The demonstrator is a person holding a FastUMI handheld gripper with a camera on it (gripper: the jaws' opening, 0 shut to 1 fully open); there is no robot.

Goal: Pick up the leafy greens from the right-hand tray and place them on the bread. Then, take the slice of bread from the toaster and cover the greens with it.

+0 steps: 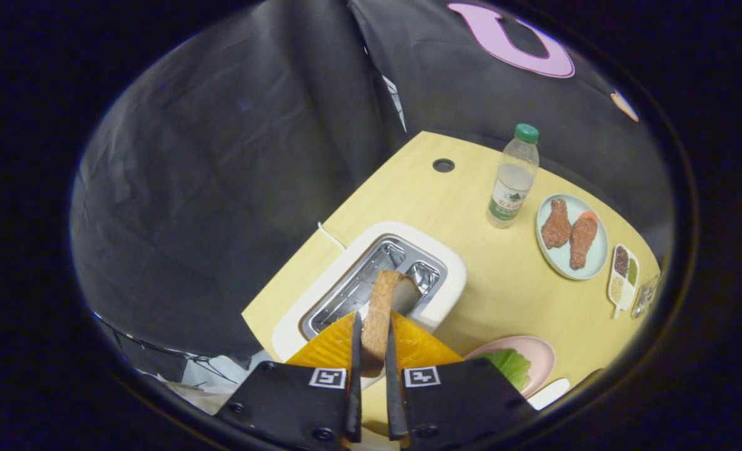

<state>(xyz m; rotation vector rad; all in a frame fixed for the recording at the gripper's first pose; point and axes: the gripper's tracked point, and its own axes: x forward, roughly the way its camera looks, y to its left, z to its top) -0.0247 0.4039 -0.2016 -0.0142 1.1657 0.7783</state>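
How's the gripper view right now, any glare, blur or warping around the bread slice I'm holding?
Gripper view: bread slice sharp, clamped by the gripper; bright glare on the toaster slot metal; fisheye bends the table edge; light falls off toward the rim, dimming the greens.

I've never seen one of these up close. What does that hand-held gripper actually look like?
The gripper has two thin, dark, blade-like fingers on blocky black bodies fastened with screws. Each body carries a small black-and-white square marker. Bright orange ribbed pieces flare out behind the fingers.

Dim booth, perhaps overhead light, fisheye-warped
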